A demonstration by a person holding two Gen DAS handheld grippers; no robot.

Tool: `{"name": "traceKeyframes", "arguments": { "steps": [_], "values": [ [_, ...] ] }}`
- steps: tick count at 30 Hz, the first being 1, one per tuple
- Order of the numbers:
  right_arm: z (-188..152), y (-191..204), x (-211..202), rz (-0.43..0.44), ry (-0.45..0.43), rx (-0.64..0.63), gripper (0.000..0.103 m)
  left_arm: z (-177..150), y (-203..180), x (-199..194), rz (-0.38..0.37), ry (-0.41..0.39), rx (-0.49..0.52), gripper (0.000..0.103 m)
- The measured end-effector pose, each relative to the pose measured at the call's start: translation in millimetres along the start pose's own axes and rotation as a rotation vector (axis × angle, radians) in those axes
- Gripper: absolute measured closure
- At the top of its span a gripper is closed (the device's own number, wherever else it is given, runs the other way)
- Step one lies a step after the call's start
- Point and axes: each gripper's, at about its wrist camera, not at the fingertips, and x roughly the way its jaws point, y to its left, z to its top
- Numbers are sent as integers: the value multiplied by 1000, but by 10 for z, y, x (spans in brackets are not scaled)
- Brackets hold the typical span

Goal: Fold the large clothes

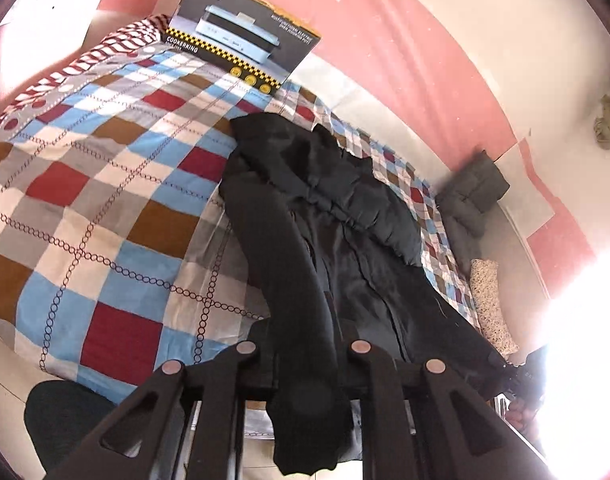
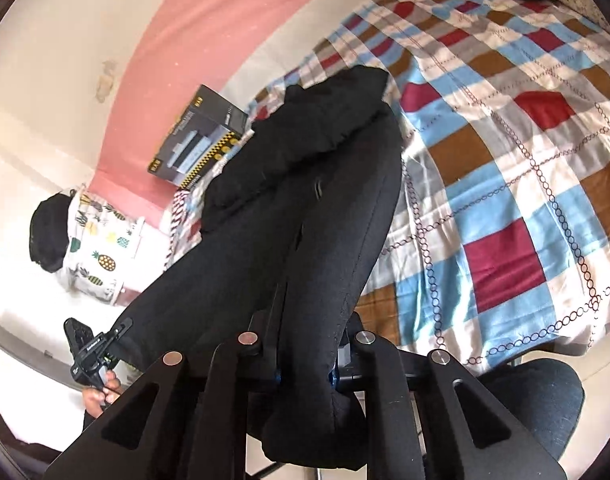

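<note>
L gripper [image 1: 303,364] & R gripper [image 2: 305,354] both clamp black puffer jacket [image 1: 329,216], stretched toward 12 o'clock over checkered bedspread [image 1: 105,184].

Checked bed [image 1: 105,184]: black coat [image 1: 325,208], box [image 1: 245,36].

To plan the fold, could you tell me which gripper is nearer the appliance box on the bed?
Left. The left gripper holds the black jacket on the appliance box side; the right gripper holds its far side.
</note>
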Motion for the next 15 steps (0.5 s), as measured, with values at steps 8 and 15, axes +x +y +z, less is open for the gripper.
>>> {"name": "traceKeyframes", "arguments": {
  "steps": [8, 15],
  "values": [
    [120, 10, -94, 41, -33, 44, 87, 118, 7, -43, -30, -15, -26, 88],
    [669, 210, -136, 101, -123, 53, 87, 677, -238, -33, -72, -98, 11, 88]
  ]
}}
